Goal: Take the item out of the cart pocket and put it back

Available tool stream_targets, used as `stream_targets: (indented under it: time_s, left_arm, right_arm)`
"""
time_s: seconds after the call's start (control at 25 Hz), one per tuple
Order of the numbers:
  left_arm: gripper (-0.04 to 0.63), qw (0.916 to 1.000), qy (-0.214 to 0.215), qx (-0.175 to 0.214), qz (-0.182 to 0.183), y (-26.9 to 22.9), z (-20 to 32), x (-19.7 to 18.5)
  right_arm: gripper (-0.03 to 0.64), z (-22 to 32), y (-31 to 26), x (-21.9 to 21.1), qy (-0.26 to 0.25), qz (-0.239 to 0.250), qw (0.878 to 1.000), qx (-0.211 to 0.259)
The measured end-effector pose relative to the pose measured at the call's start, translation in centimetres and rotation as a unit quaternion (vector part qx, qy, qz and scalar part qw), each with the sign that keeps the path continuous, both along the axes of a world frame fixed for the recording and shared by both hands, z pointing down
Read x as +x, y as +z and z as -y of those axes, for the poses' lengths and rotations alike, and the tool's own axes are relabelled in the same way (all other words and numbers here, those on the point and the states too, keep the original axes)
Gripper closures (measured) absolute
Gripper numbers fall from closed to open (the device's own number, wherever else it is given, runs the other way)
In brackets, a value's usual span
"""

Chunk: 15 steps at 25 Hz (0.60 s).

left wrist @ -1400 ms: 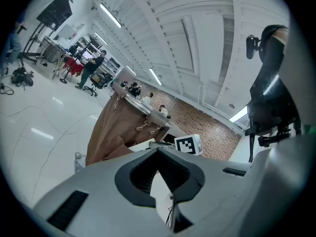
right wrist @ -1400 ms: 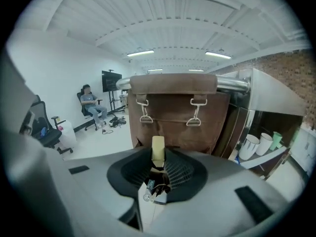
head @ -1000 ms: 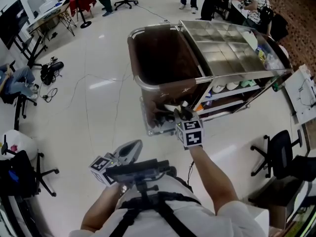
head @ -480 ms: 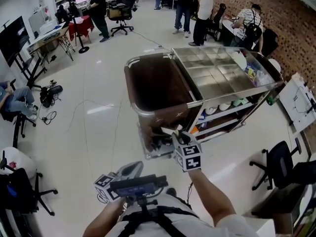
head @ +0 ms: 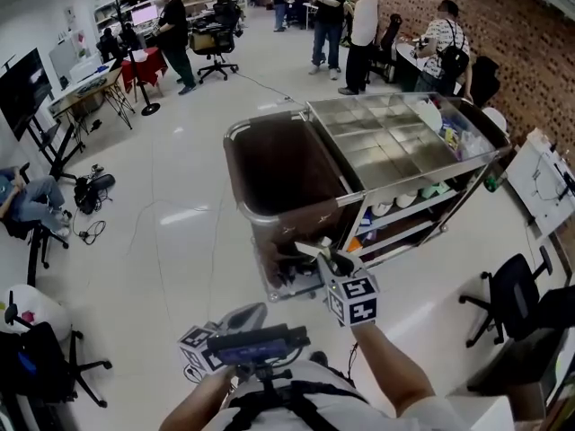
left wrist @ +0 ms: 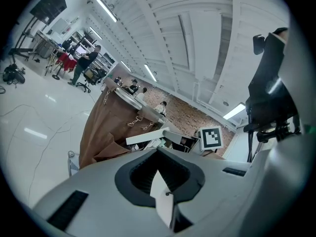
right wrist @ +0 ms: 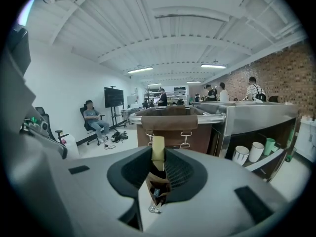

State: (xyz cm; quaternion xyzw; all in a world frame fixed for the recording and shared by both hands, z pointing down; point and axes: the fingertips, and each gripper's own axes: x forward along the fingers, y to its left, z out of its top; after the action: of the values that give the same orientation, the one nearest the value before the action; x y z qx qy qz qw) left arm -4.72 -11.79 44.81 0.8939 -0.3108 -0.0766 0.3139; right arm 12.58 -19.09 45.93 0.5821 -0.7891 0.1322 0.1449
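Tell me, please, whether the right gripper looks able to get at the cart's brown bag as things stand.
Probably yes: the right gripper, shut on a pale strip, faces the brown bag from close by, with nothing between them.

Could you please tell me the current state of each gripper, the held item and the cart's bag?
Right gripper: shut on the pale yellow flat strip.
Strip: gripped, standing up between the jaws.
Left gripper: shut, empty.
Brown fabric bag: hanging on the stainless steel cart, mouth open.
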Motion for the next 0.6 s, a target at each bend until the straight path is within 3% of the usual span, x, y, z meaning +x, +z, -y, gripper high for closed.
stream_targets:
  time_s: [0.6]
  left_arm:
    - [0.592,0.9999,0.014,0.000,-0.002,-0.5,-0.4,1.1]
  right_arm:
    - [0.538,-2.8,-2.6,1.0,0.008,0.016,1.000,0.023]
